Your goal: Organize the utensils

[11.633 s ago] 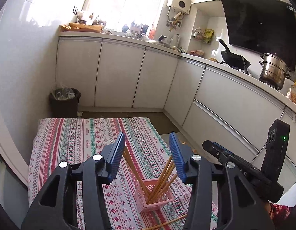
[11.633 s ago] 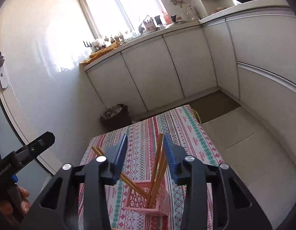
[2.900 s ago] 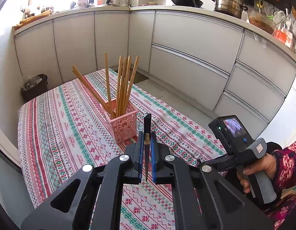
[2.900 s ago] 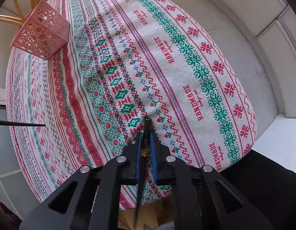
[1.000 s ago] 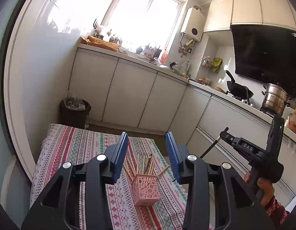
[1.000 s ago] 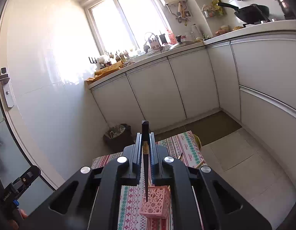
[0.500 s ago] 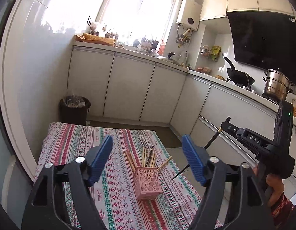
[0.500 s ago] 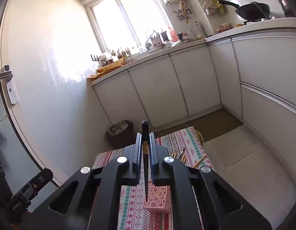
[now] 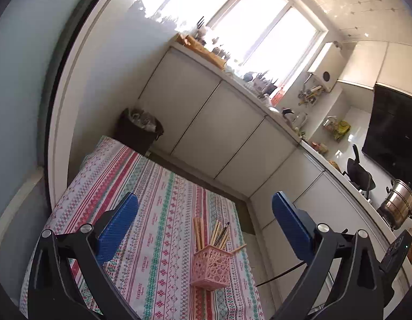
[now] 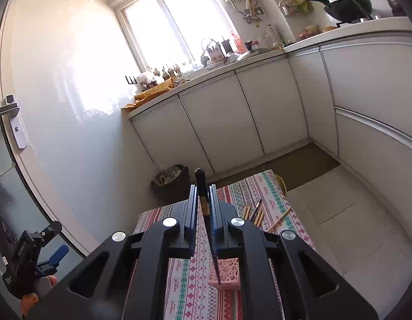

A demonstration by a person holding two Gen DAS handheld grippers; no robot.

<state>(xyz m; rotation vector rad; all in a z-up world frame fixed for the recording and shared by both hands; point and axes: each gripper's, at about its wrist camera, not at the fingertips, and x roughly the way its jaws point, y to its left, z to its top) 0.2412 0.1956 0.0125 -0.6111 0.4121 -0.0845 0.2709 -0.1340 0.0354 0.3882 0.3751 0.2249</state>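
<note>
Your left hand-held gripper (image 9: 204, 222) is spread wide with nothing between its blue pads (image 9: 118, 229), and it hangs up above the desk (image 9: 131, 186) looking down at the patterned tablecloth.

Your right hand-held gripper (image 10: 203, 208) is pressed together, pinching a dark chopstick (image 10: 202, 186). The stick's blunt dark end pokes up past the fingertips, there's a tan band right where the pads bite, and the thin tip runs down toward the pink holder (image 10: 227, 273) below it. From the right wrist view I can't tell if the tip touches the holder or just lines up with it. In the left wrist view the same thin dark stick (image 9: 280, 276) shows as a slanted line off to the right of the pink holder (image 9: 211, 269), clear of it.

The holder is a pink lattice basket standing upright on the desk, toward the edge nearer the white cabinets (image 9: 214, 133). It's got a bunch of wooden chopsticks (image 9: 199, 232) standing in it, fanned out, plus one dark one (image 9: 223, 233) leaning among them, and one wooden stick tilts out low to the right.

A black trash bin (image 9: 138, 129) sits on the floor past the far end of the desk.
</note>
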